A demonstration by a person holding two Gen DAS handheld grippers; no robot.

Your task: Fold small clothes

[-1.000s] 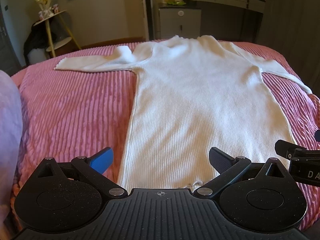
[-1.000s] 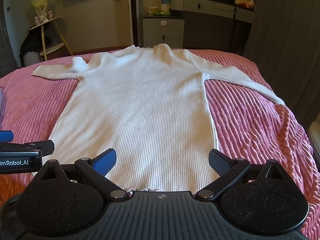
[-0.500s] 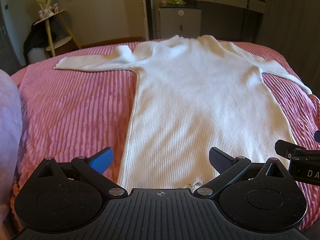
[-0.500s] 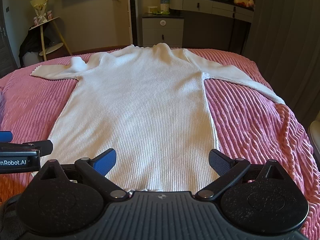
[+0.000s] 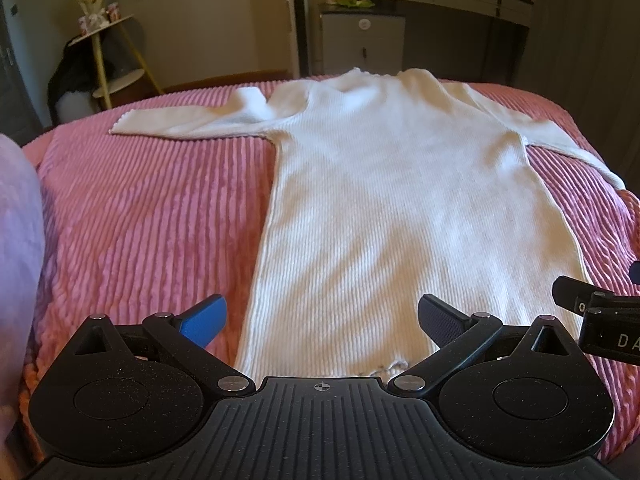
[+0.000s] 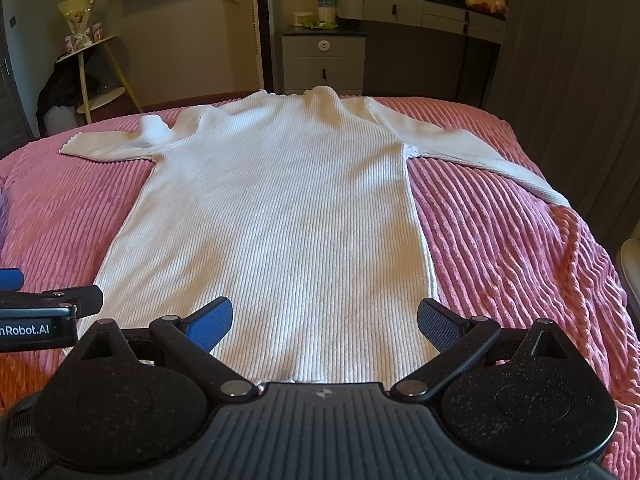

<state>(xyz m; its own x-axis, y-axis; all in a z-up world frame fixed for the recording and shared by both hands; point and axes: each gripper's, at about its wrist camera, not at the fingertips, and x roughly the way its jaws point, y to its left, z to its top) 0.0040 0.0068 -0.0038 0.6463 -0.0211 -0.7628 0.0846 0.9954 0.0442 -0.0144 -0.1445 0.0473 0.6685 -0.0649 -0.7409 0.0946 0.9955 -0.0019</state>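
Observation:
A long white ribbed knit garment lies flat on the pink bedspread, neck at the far side, both sleeves spread out. It also shows in the right wrist view. My left gripper is open and empty, held over the hem near its left corner. My right gripper is open and empty, held over the hem near its right corner. The right gripper's tip shows at the right edge of the left wrist view; the left gripper's tip shows at the left edge of the right wrist view.
The pink ribbed bedspread covers the bed. Beyond the far edge stand a small yellow-legged shelf, a grey cabinet and a dresser. A pale purple cloth is at the left.

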